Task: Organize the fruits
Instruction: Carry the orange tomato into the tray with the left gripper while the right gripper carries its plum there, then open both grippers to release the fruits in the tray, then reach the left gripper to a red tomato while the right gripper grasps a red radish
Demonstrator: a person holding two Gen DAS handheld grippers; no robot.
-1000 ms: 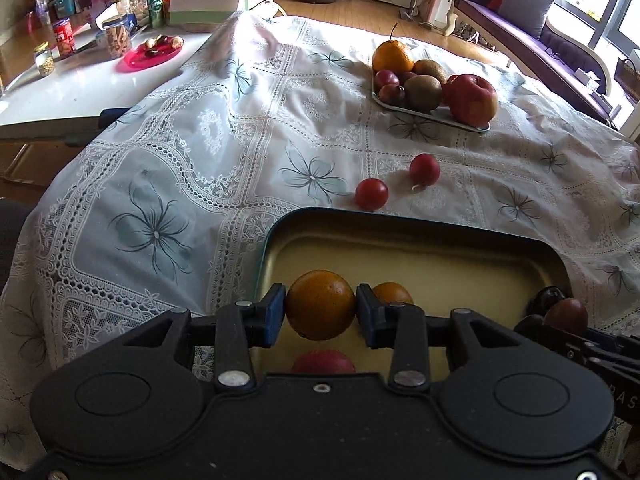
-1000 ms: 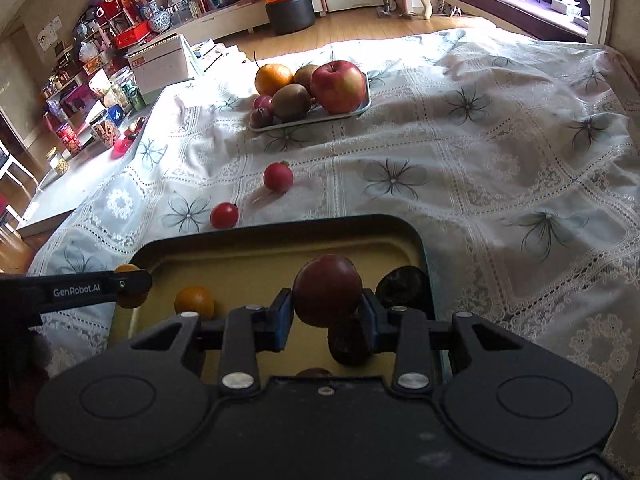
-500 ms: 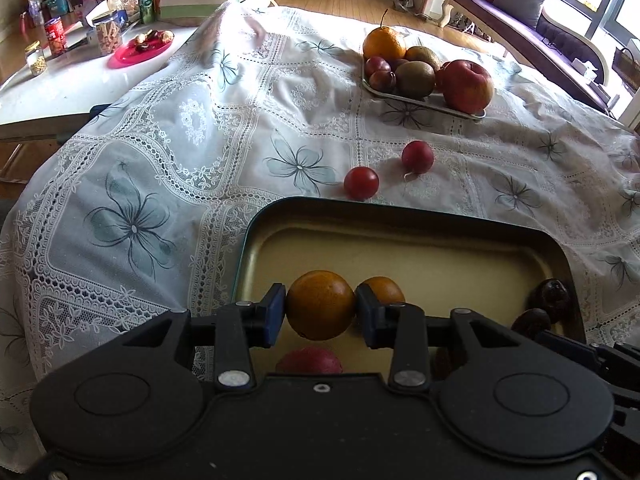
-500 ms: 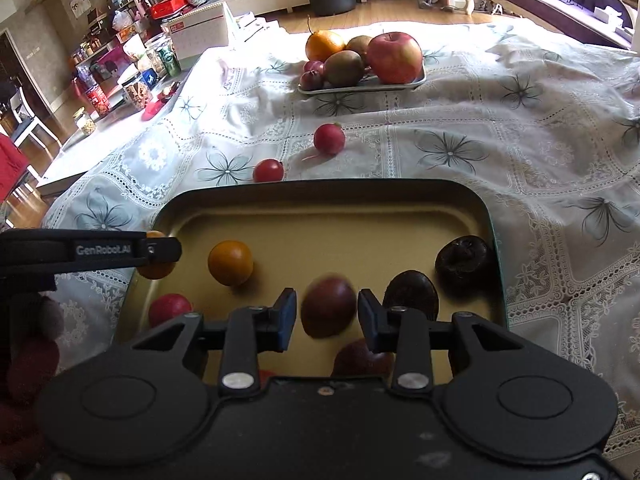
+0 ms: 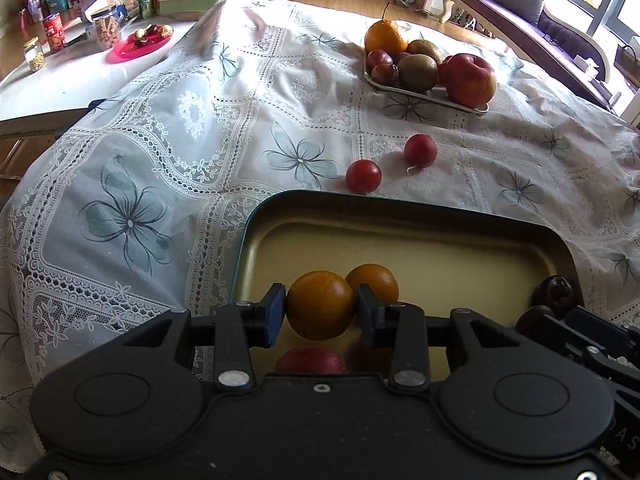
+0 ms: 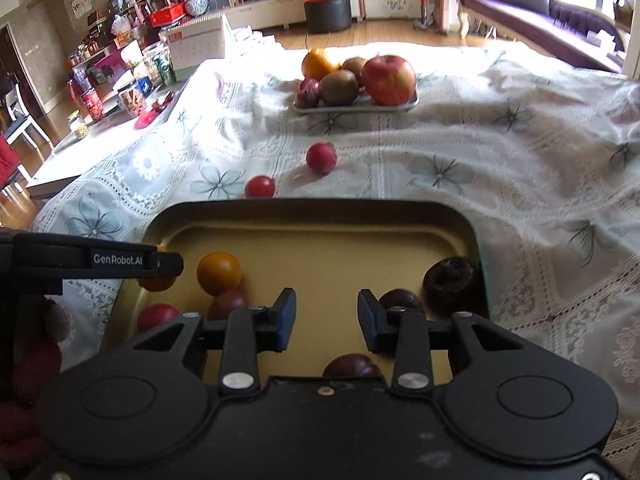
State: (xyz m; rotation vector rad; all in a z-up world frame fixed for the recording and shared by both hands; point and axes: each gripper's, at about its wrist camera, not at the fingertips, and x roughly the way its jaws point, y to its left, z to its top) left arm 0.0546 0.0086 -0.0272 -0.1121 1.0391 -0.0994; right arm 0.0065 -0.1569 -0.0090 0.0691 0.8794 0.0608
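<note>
Two grippers over yellow-floored tray (image 6: 400, 210) on lace tablecloth (image 5: 160, 160). Far left: pink plate (image 5: 138, 46), jars. Left gripper (image 5: 320, 312) clamped on orange fruit (image 5: 320, 306), above tray's left end; second orange fruit (image 5: 378, 280) just behind, red fruit (image 5: 310, 361) below. Beyond tray's far rim: two red fruits (image 5: 363, 176) loose on cloth. Farther off: small tray (image 6: 356, 107) with apple (image 6: 389, 79), kiwis, orange. Right gripper (image 6: 326, 320) open, nothing between pads, over tray's right half; dark fruit (image 6: 452, 280) at right wall, another dark fruit (image 6: 351, 366) just below jaws.
</note>
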